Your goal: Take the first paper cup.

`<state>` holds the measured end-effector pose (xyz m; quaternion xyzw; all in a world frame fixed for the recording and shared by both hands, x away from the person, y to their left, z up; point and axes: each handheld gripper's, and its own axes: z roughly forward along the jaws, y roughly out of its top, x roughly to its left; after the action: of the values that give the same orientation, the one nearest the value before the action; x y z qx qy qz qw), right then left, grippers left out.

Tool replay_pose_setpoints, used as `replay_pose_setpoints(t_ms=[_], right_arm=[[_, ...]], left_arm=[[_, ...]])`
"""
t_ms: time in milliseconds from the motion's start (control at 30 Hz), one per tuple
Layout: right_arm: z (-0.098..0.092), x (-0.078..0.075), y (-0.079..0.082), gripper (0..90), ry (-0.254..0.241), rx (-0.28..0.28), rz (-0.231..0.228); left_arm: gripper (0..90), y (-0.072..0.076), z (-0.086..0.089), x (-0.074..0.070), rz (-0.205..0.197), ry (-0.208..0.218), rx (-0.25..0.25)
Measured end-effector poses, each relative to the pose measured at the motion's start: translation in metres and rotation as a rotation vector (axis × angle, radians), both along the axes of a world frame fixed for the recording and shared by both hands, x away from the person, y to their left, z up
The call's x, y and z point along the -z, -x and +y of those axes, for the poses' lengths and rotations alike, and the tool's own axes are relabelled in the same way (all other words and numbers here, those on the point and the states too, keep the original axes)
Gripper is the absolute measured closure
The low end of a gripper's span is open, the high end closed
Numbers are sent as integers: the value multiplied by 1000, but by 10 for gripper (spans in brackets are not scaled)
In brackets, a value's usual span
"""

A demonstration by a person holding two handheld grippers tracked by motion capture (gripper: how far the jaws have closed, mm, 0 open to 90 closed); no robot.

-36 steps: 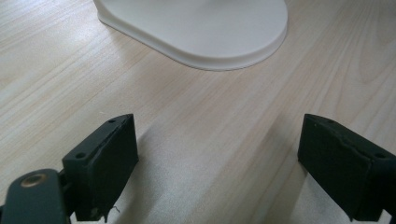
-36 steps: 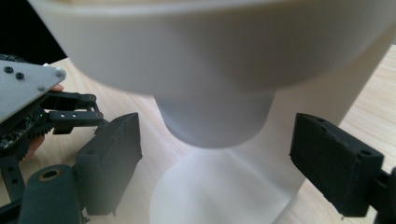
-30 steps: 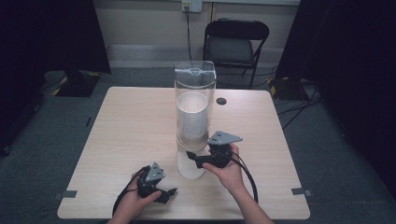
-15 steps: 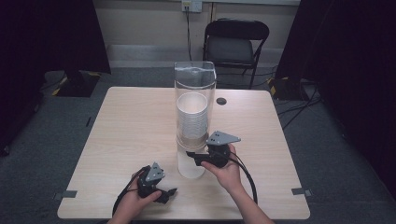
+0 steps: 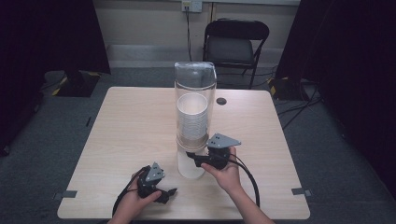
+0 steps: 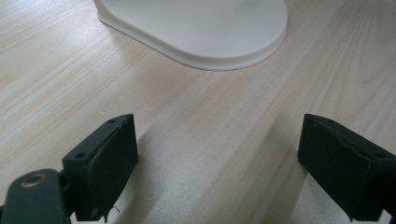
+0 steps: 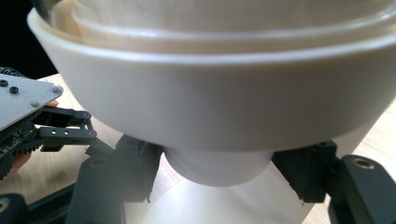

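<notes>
High view, clear plastic cup dispenser with stacked white cups mid-table, right gripper just closing under its collar, left gripper view, left gripper wide apart over pale woodgrain, glossy base cut off, right gripper view, 2 pads beside the bottom cup, contact unclear.

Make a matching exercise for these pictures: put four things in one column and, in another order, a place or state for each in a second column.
Things:
1. left gripper
2. right gripper
3. chair
4. stack of cups

Places or states:
A. on the floor behind the table
B. inside the clear tube
C. open, with bare table between its jaws
D. closed on the lowest cup, which sticks out under the tube

Pairs: 1-C, 2-D, 3-A, 4-B.

Note: the right gripper's jaws have just been closing, with the lowest cup between them.
</notes>
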<state>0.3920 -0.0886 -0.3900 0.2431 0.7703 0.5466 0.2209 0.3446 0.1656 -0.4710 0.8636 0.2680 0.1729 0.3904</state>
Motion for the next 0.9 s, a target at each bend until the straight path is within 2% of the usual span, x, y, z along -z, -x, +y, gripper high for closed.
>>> replay_pose_setpoints(t_ms=[167,667,900], right_arm=[[-1,0,1,365,16,-4,-2],[0,1,0,367,18,-5,-9],[0,2,0,368,13,-6,-16]], left_arm=[[116,0,0,0,0,0,1],[116,1,-1,0,7,10,-8],[115,0,0,0,-1,-1,1]])
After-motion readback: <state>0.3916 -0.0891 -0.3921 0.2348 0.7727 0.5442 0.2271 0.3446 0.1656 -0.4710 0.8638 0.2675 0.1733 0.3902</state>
